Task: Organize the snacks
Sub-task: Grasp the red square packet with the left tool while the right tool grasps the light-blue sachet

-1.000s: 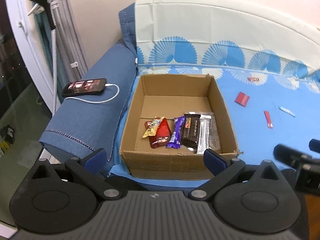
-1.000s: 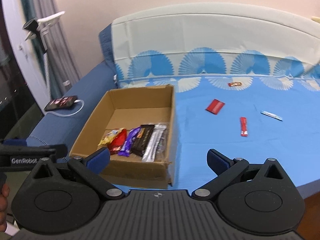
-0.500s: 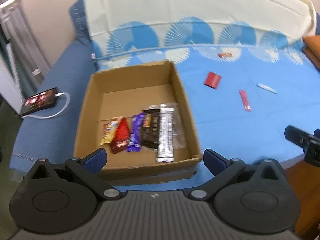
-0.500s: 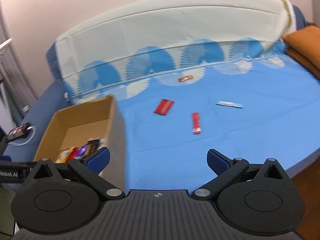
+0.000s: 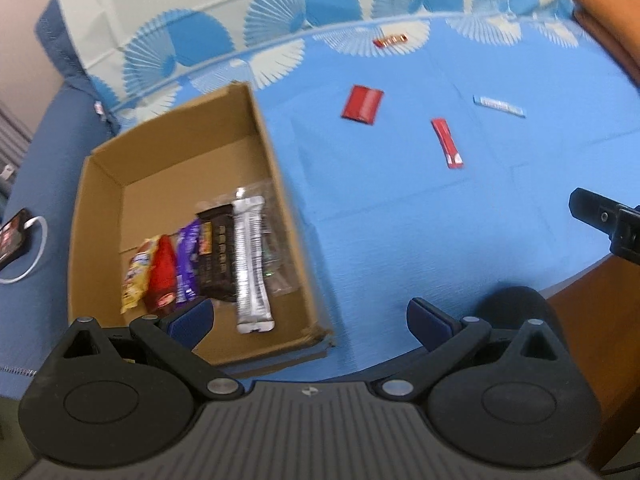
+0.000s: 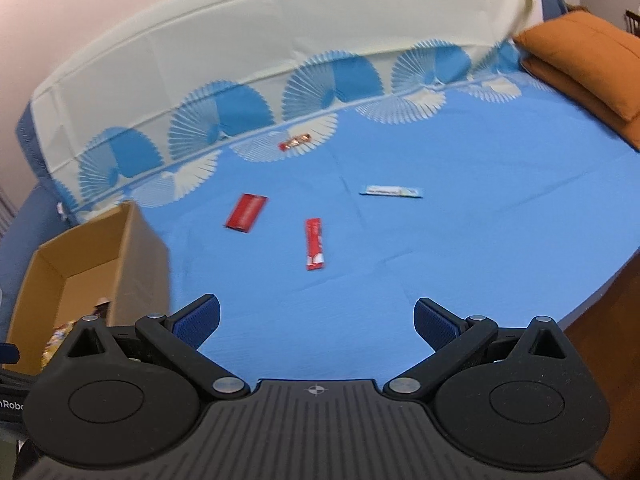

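— Snacks are in two lots, then? Why?

— Looks that way. The cardboard box point(image 5: 276, 184) sits at the left on the blue bedspread point(image 5: 400, 216), and the packets inside lie side by side along its near end, so I judge it the collecting place. The rest lie loose to the right and farther off.

— Count them.

— In the box, roughly six: a yellow bag point(image 5: 136, 276), a red bag point(image 5: 162, 276), a purple bar point(image 5: 188, 264), a dark bar point(image 5: 216, 256), a silver bar point(image 5: 250, 264) and a clear wrapper point(image 5: 280, 264). Loose, four: a red packet point(image 6: 245, 213), a red stick point(image 6: 314, 244), a pale blue stick point(image 6: 391, 191), and a small red sweet point(image 6: 295, 142) far off by the fan pattern.

— And the tools?

— The left gripper point(image 5: 310, 316) hangs over the box's near right corner, jaws spread wide, empty. The right gripper point(image 6: 316, 320) is likewise agape and empty, facing the loose ones, the red stick nearest.
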`<control>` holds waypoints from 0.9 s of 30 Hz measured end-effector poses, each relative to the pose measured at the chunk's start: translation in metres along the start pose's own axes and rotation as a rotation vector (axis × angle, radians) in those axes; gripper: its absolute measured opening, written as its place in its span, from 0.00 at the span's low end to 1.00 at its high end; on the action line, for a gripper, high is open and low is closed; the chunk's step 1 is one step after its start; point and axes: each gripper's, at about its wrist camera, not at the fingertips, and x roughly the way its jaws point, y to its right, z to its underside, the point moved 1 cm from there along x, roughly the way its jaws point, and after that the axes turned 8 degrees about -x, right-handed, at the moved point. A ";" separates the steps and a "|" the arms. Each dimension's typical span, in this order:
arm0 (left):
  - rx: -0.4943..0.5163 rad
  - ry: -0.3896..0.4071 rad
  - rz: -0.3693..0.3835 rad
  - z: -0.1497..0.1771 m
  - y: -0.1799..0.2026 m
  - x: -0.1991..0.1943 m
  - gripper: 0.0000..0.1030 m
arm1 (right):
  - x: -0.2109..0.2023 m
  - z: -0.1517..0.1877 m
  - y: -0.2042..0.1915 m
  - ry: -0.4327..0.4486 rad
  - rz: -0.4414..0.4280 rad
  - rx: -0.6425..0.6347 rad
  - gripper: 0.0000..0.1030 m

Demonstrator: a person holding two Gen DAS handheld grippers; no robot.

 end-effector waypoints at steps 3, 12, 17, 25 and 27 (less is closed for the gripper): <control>0.023 -0.035 0.004 -0.016 0.016 0.020 1.00 | 0.019 -0.003 0.013 -0.029 0.018 0.021 1.00; 0.087 -0.084 0.009 -0.064 0.065 0.078 1.00 | 0.079 -0.020 0.045 -0.079 0.071 0.038 1.00; 0.118 -0.098 -0.009 -0.107 0.089 0.126 1.00 | 0.123 -0.031 0.066 -0.079 0.098 -0.007 1.00; 0.102 -0.053 0.017 -0.207 0.112 0.225 1.00 | 0.242 -0.076 0.115 -0.067 0.268 -0.135 1.00; 0.125 -0.043 0.022 -0.222 0.117 0.244 1.00 | 0.271 -0.083 0.124 -0.098 0.227 -0.194 1.00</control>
